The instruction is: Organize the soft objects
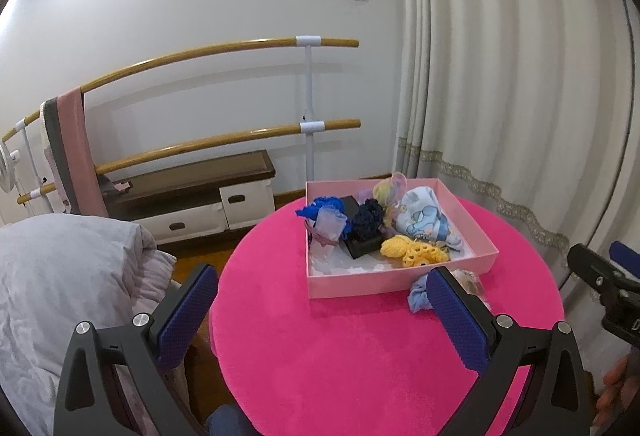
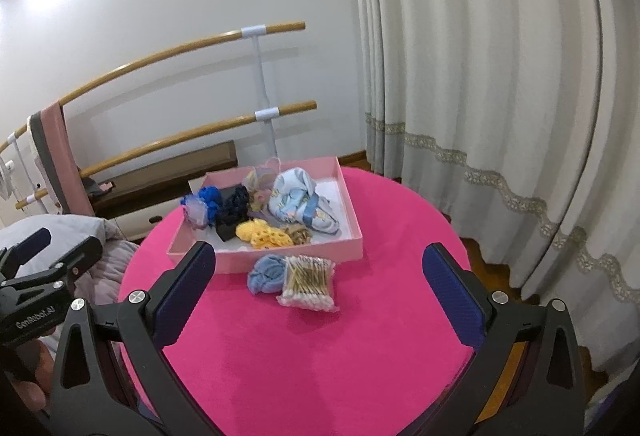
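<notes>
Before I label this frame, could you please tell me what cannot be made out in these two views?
- Pack of cotton swabs: in the left wrist view, mostly hidden behind that gripper's right finger.
- Black box in the pink tray: largely covered by the dark blue scrunchie in both views.
- Light blue scrunchie: half hidden by the same finger in the left wrist view.
- Left gripper and right gripper: open, empty.

bare table (image 2: 320,356) before pink box (image 2: 300,254)
</notes>
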A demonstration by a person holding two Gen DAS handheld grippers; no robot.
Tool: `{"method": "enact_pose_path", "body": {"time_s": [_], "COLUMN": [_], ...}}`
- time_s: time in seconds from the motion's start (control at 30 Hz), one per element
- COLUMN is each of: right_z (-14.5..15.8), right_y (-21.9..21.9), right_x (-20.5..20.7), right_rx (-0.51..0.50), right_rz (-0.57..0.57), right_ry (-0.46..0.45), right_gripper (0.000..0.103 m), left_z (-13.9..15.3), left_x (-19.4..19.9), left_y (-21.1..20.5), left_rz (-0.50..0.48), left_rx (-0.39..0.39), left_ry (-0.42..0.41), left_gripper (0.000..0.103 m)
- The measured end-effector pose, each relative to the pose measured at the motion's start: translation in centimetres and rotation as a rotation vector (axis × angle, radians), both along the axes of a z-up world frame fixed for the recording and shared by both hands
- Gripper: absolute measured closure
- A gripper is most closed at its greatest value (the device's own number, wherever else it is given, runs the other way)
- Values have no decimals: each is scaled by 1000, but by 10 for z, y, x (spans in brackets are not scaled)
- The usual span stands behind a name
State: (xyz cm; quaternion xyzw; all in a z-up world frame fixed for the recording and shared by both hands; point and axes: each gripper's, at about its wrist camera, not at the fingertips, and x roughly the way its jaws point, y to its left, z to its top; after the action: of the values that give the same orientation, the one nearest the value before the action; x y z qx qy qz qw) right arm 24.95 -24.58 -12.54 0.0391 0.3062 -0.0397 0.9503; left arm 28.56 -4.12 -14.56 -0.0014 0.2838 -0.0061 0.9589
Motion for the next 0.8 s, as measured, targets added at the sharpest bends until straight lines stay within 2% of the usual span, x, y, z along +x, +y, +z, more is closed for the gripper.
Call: {"method": "enact_pose_path", "body": {"time_s": [0.37,0.8], "right_z": [-67,-135], "right_y": [-18,-17], "right_x": [41,99], "right_rx": [47,94], "right_rz": [18,72], "right_ry": [177,325], "right_gripper": [0,0], "left_z": [-41,-99], "left_x": [57,125], "left_y": [-14,-32], "left_rz": [-15,-42], "left_rx": [10,36], "left_ry": [120,227], "left_gripper": [0,0]}}
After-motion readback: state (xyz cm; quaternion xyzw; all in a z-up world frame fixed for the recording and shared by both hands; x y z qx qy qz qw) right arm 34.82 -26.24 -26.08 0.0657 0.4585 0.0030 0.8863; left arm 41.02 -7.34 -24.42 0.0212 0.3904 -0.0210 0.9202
